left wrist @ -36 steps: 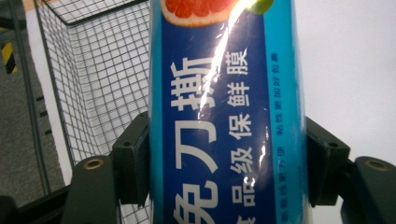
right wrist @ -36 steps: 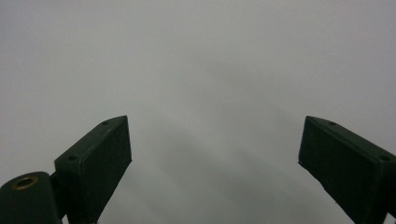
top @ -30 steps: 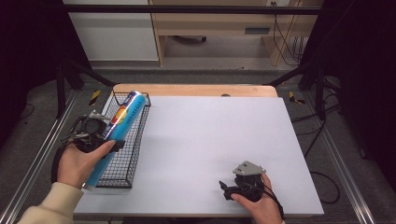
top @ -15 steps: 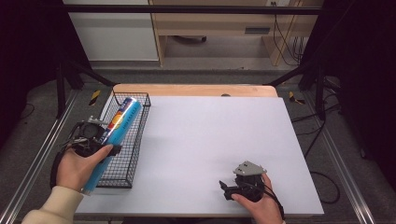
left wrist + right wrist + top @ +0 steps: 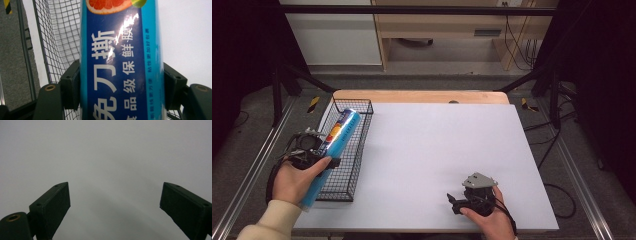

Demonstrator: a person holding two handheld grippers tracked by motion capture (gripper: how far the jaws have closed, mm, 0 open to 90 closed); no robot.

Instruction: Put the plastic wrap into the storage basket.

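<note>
Left gripper (image 5: pixel 312 152) clamped on a long blue box of cling film (image 5: pixel 334 145); in the left gripper view both black pads (image 5: pixel 71 86) press flat on the box's (image 5: pixel 120 62) side faces, with the wire mesh (image 5: pixel 58 47) beneath. Box is a slim rectangular carton, glossy printed card with a sheen down one face, white characters and a citrus picture near the far end. Long axis runs from about 7 o'clock at the hand to 1 o'clock on the table, far end over the wire basket (image 5: pixel 362 131), near end sticking out past the person's left hand (image 5: pixel 292 180). Basket: black, thin-wire grid, oblong, sitting at the table's 9 o'clock edge, its long side nearly parallel with the box. Key relation: box lies directly above the basket and roughly aligned with it, tilted far end low; judged next move is to level it and lower it inside, so the near end must clear the front rim. Right gripper (image 5: pixel 462 202) rests near 5 o'clock on the matte white tabletop (image 5: pixel 437 145), well apart from the basket; its jaws stand wide apart with nothing between them (image 5: pixel 115 202). Left hand is plainly the nearer one.
</note>
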